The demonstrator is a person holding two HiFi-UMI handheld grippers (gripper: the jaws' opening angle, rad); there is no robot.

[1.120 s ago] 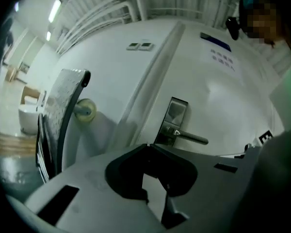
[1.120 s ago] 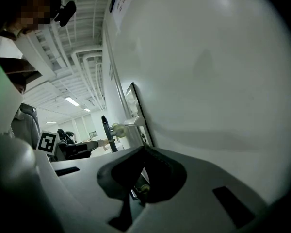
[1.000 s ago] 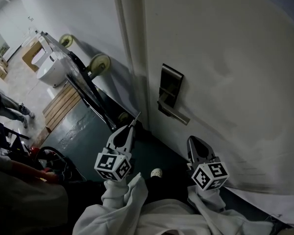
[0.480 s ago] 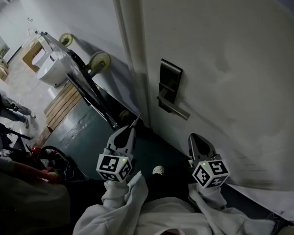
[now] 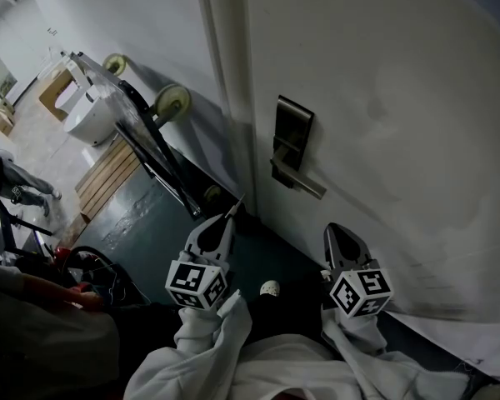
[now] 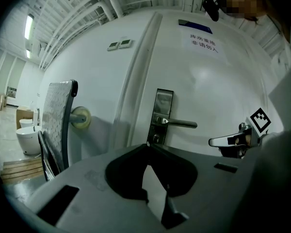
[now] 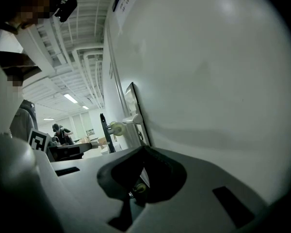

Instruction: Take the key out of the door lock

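Observation:
The white door [image 5: 383,98] carries a dark metal lock plate [image 5: 292,136] with a lever handle [image 5: 305,187] below it. In the left gripper view the lock plate [image 6: 161,111] faces me, and its keyhole [image 6: 156,139] sits under the lever [image 6: 180,124] with nothing in it. My left gripper [image 5: 227,216] hangs low, left of the lock and away from the door. Its jaws are shut, and a thin pale blade, the key [image 5: 234,202] by its look, sticks out past the tips. My right gripper [image 5: 337,233] is shut and holds nothing, close to the door below the lever.
A hand trolley [image 5: 150,144] with cream wheels leans on the wall left of the door frame [image 5: 227,98]. A white fixture [image 5: 87,123] and a wooden pallet [image 5: 107,176] lie beyond it. A person's legs [image 5: 21,188] show at far left. A paper notice [image 6: 203,42] hangs high on the door.
Both grippers keep their places and stay shut. Only the head view shifts a little.

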